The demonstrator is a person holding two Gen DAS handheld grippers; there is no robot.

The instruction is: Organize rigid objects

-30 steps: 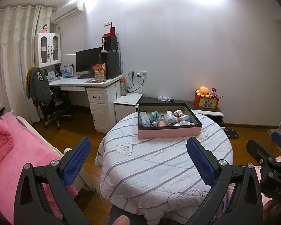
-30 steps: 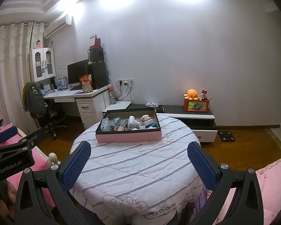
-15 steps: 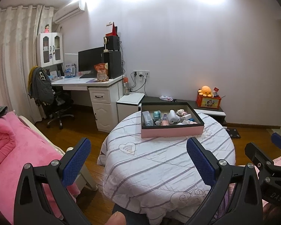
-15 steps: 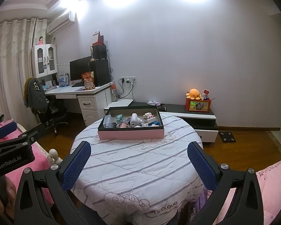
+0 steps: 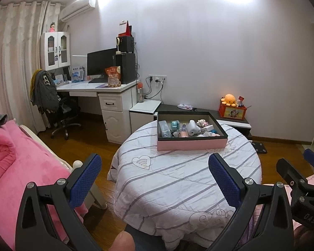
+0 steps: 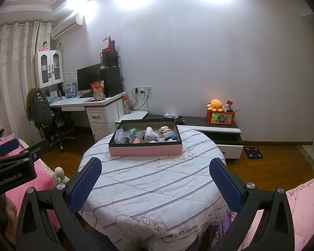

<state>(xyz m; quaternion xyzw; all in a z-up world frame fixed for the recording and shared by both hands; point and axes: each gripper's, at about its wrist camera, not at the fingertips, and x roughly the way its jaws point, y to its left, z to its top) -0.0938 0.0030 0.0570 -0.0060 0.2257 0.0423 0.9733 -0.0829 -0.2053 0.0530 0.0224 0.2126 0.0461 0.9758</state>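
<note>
A pink box with a dark rim (image 5: 191, 143) (image 6: 145, 149) sits at the far side of a round table under a striped white quilt (image 5: 178, 177) (image 6: 152, 179). It holds several small rigid items, among them a white roll-shaped object (image 5: 192, 128) (image 6: 149, 134) and a teal item (image 5: 174, 125). My left gripper (image 5: 155, 179) is open and empty, well short of the box. My right gripper (image 6: 155, 179) is open and empty too, over the table's near side. Each gripper shows at the edge of the other's view.
A pink bed (image 5: 16, 167) lies at the left. A white desk with monitor (image 5: 98, 87) and an office chair (image 5: 58, 113) stand beyond. A low dark cabinet (image 6: 211, 127) with an orange plush box (image 6: 219, 115) is behind the table. Pink bedding (image 6: 299, 205) lies at the right.
Both views have shifted slightly; the table and box sit a little farther off and more to the right than a second ago. Both grippers stay open and empty.
</note>
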